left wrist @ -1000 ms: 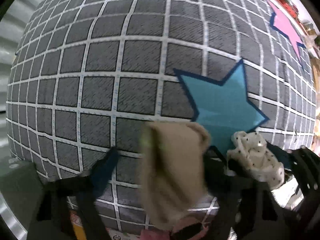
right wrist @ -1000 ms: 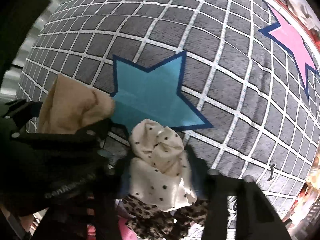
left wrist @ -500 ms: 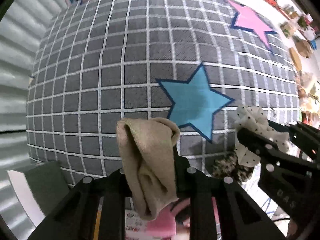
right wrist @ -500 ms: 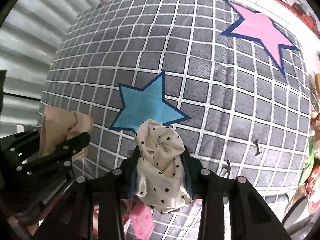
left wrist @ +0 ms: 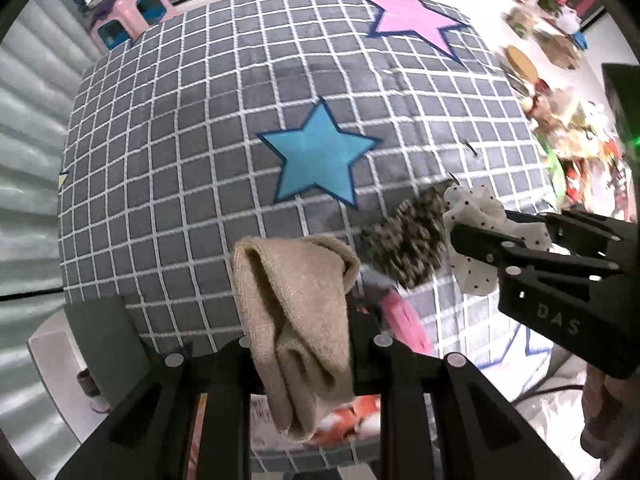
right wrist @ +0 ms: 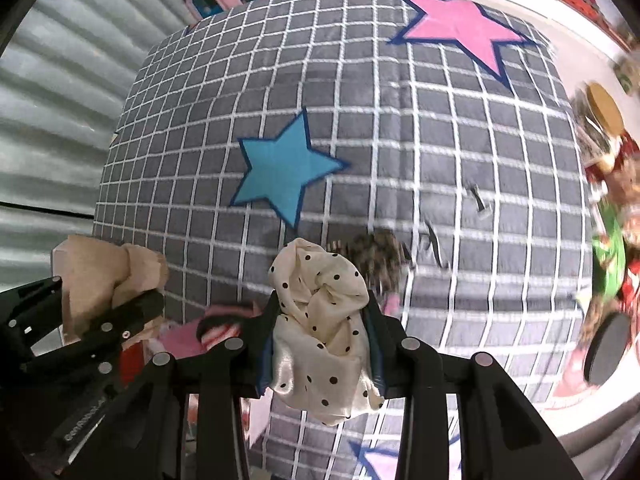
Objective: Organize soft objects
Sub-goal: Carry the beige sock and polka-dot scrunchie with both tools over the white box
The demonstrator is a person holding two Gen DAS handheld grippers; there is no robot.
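Both hand-held grippers rose well clear of grid mat (left wrist: 168, 168) versus a second earlier. Left hand-held gripper (left wrist: 298, 344) clamped beige cloth (left wrist: 296, 312); right hand-held gripper (right wrist: 320, 340) clamped dotted scarf (right wrist: 320, 320). Leopard scrunchie (left wrist: 404, 244) stayed on mat at 5 o'clock of blue star (left wrist: 316, 156). Likely carrying both off for sorting.

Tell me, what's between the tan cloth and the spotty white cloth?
In the left wrist view, a blurry leopard-print cloth shows between the tan cloth and the polka-dot cloth. It looks lower down, over the checked blanket.
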